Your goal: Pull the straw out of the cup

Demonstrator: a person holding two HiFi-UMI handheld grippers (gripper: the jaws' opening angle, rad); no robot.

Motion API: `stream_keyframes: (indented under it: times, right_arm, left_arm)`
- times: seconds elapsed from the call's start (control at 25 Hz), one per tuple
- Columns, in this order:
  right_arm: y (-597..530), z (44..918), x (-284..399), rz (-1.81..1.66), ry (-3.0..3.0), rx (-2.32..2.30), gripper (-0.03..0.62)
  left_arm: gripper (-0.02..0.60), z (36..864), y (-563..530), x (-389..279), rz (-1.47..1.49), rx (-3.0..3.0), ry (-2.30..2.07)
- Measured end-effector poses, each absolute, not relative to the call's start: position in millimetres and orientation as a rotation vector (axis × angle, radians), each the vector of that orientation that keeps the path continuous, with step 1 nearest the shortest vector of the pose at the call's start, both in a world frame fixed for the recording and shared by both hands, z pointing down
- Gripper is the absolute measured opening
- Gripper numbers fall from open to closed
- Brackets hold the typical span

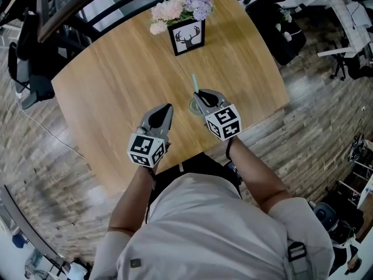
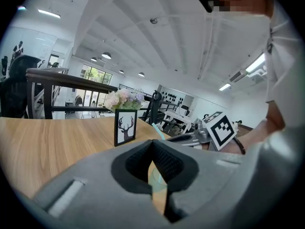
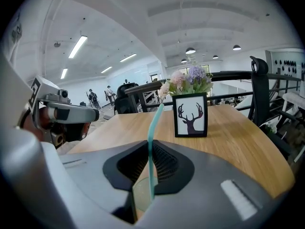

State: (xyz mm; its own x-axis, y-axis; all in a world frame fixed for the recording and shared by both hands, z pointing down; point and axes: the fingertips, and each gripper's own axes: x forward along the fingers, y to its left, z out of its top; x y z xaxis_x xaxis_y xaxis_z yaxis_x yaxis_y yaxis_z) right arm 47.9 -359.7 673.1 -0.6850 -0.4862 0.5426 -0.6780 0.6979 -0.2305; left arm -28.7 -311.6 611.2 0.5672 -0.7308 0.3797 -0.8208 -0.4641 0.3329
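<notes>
A teal straw [image 1: 195,83] stands up from a clear cup [image 1: 193,105] near the table's front edge. My right gripper [image 1: 197,93] is shut on the straw just above the cup's rim. In the right gripper view the straw [image 3: 152,137] runs upright between the pads, with the cup [image 3: 141,192] showing below the jaws. My left gripper [image 1: 169,105] hovers just left of the cup with its jaws together and nothing between them. In the left gripper view the cup [image 2: 155,176] shows through the slit below the left gripper's [image 2: 152,144] pads, apart from them.
A framed deer picture [image 1: 186,37] with a bunch of flowers [image 1: 178,7] behind it stands at the far side of the wooden table [image 1: 111,92]. A dark chair [image 1: 26,63] stands off the table's left, and a railing runs behind.
</notes>
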Motion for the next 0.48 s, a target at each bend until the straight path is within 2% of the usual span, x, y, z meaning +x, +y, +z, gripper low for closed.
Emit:
stream_keyframes:
  times: [0.48]
  right_arm:
    - [-326, 594, 55, 0.481, -2.513, 1.127, 0.037]
  left_arm:
    - [0.005, 557, -270, -49, 0.218, 2.455, -1.204]
